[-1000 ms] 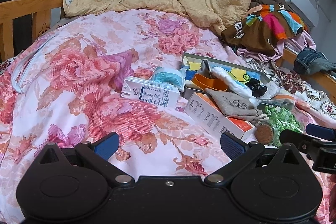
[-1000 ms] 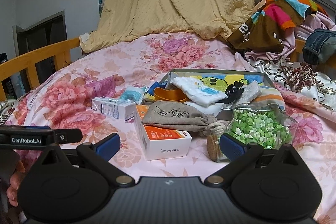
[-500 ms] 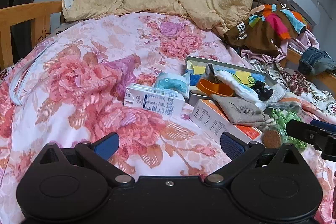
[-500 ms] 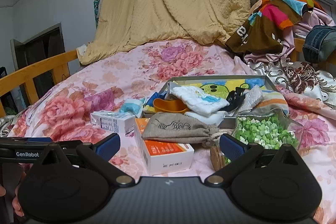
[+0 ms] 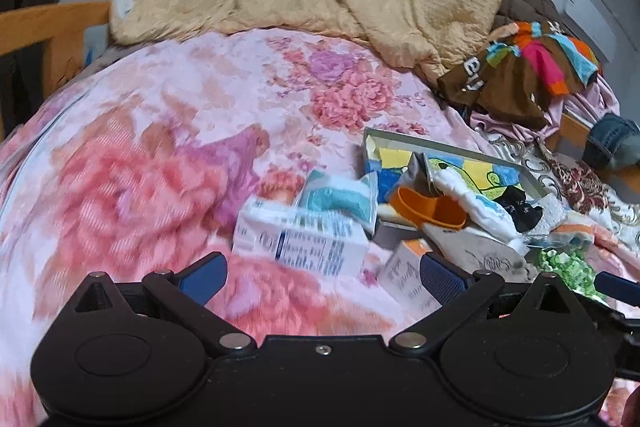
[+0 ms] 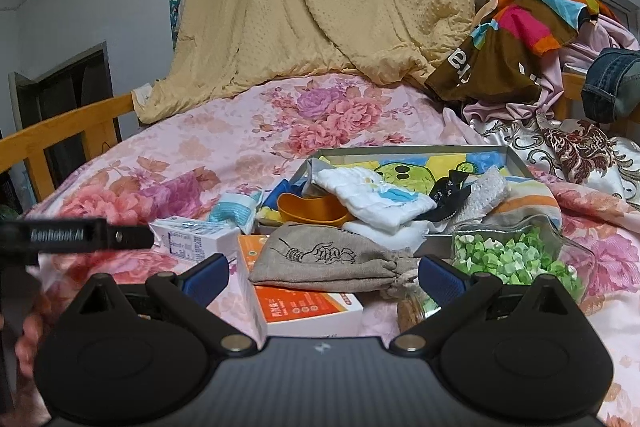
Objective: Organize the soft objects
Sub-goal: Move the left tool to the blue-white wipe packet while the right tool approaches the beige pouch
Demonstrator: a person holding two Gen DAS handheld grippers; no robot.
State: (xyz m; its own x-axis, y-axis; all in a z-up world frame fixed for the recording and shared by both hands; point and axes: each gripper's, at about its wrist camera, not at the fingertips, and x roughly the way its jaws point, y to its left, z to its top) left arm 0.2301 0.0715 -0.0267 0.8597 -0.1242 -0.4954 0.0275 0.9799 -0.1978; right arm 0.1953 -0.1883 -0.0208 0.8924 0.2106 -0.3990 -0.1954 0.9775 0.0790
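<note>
- Both grippers had dropped closer to the clutter on the bed (image 6: 224, 131) since the earlier frame; left view blurred.
- Left gripper (image 5: 320, 273) was spread apart, empty, over the white carton (image 5: 300, 243).
- Right gripper (image 6: 322, 277) likewise gaped, empty, before the drawstring pouch (image 6: 320, 259), which lay on the orange box (image 6: 308, 307).
- Pouch looked light and limp (probably best pinched mid-body).
- White cloth (image 6: 376, 199) lay folded in the tray (image 6: 516, 157); soft, liable to unfold.
- Glass jar (image 6: 516, 259) looked fragile.
</note>
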